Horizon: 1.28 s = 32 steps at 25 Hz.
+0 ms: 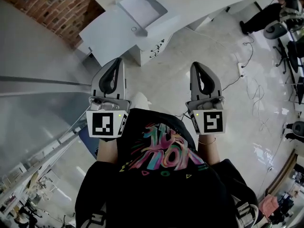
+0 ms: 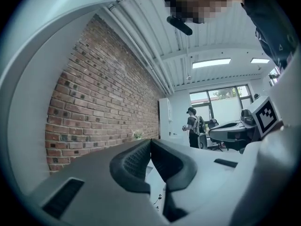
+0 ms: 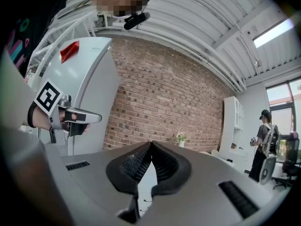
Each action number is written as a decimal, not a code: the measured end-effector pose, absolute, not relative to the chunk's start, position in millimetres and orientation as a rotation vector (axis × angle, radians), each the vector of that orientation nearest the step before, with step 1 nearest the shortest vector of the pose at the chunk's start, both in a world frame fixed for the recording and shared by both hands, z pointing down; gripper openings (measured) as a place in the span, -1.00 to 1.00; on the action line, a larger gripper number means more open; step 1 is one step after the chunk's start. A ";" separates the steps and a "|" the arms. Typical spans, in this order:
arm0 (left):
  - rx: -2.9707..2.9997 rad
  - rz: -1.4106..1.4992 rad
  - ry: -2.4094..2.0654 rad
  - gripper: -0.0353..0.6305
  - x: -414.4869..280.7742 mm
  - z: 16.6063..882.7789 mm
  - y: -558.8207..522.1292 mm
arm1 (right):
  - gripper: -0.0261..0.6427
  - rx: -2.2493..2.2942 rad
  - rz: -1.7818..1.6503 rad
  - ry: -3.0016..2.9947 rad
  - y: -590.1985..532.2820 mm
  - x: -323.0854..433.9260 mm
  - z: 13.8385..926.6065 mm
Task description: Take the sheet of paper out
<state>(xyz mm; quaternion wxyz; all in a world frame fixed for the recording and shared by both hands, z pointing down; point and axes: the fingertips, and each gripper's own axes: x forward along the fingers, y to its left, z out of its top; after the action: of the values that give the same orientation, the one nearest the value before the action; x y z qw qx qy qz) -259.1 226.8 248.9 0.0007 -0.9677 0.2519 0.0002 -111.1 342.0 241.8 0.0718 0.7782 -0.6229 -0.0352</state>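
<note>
A shallow white tray (image 1: 141,7) with what looks like a white sheet lying in it sits on top of a white machine (image 1: 128,34) far ahead of me. My left gripper (image 1: 116,61) and right gripper (image 1: 196,64) are held side by side in front of the person's chest, level, well short of the tray. Both are shut with nothing between the jaws. In the left gripper view the black pads (image 2: 141,159) meet tip to tip at my left gripper (image 2: 151,140). The right gripper view shows the same at my right gripper (image 3: 151,143). No paper appears in either gripper view.
A brick wall (image 2: 108,107) runs along the left. A tall white cabinet (image 3: 87,84) stands at my left. A person with a backpack (image 2: 194,126) stands far off by the windows. Cables (image 1: 251,87) and office chairs (image 1: 278,30) lie on the pale floor to the right.
</note>
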 end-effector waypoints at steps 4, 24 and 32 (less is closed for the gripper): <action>-3.048 -0.011 0.782 -0.82 -244.6 251.9 223.9 | -0.87 2.315 -0.062 -1.845 348.5 -96.5 255.6; -3.048 -0.079 0.940 -0.82 -98.0 287.1 26.0 | -0.87 2.243 -0.006 -1.894 159.7 69.1 286.6; -3.024 -0.085 1.061 -0.82 -65.9 289.2 -58.3 | -0.87 2.162 -0.028 -1.956 61.6 113.5 281.4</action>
<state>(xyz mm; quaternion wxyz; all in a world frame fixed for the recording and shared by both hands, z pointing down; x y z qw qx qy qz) -65.9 -58.3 289.2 -0.0320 -0.9428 0.3308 -0.0265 113.5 61.6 281.4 0.1128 0.7367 -0.6666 -0.0095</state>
